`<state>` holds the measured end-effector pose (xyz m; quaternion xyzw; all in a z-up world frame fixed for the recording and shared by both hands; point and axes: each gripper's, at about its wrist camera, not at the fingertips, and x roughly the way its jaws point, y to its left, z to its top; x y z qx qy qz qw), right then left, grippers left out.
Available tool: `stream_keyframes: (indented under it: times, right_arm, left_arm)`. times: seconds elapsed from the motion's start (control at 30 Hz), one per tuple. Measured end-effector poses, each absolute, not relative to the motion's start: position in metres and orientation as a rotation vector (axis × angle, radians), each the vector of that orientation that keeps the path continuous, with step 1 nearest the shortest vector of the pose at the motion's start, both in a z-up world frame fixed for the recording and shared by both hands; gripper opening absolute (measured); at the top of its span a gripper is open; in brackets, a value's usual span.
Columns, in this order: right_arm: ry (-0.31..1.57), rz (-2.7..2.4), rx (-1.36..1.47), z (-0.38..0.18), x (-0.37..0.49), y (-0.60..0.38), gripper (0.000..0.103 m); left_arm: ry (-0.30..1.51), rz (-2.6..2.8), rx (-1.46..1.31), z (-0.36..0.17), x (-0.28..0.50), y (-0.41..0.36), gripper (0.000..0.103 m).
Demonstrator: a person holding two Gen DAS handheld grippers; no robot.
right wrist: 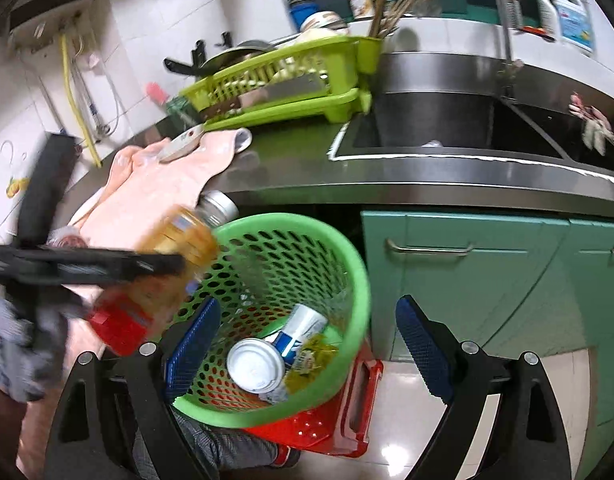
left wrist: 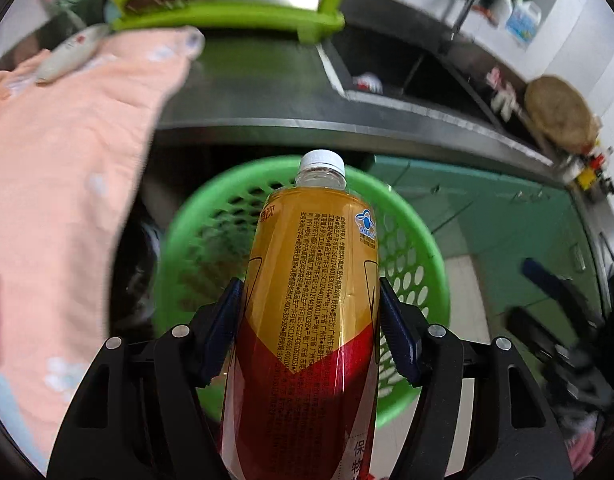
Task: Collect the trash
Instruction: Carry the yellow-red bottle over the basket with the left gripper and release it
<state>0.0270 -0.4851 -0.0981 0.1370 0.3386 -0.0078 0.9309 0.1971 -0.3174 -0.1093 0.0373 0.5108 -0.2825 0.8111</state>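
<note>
We grip the bottle (left wrist: 307,300) between our left gripper (left wrist: 309,320) pads, its cap pointing ahead over the basket (left wrist: 419,248). Our right gripper (right wrist: 307,344) gapes empty above the basket (right wrist: 347,280).

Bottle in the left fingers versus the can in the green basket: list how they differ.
The bottle is clamped in the left gripper above the basket; the can already lies inside it. The bottle is clear plastic with an orange-and-red label; the can is white with blue print. Both are drink containers.
</note>
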Motion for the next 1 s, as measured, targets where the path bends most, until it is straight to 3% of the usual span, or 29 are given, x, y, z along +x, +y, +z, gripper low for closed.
stream_keyframes:
  times: [0.3, 0.67, 0.83, 1.0]
  right_arm:
    - [0.706, -0.024, 0.332, -0.118, 0.021, -0.5, 0.086]
    - [0.707, -0.004, 0.348, -0.123, 0.021, -0.497, 0.086]
    - [0.699, -0.007, 0.339, -0.118, 0.019, -0.493, 0.086]
    - [0.69, 0.013, 0.317, -0.107, 0.018, -0.482, 0.086]
  left_arm:
    - [1.215, -0.586, 0.069, -0.176, 0.204, -0.368, 0.065]
    - [1.262, -0.621, 0.048, -0.21, 0.204, -0.392, 0.067]
    - [1.252, -0.644, -0.016, -0.212, 0.202, -0.38, 0.074]
    - [1.193, -0.659, -0.038, -0.189, 0.194, -0.349, 0.074]
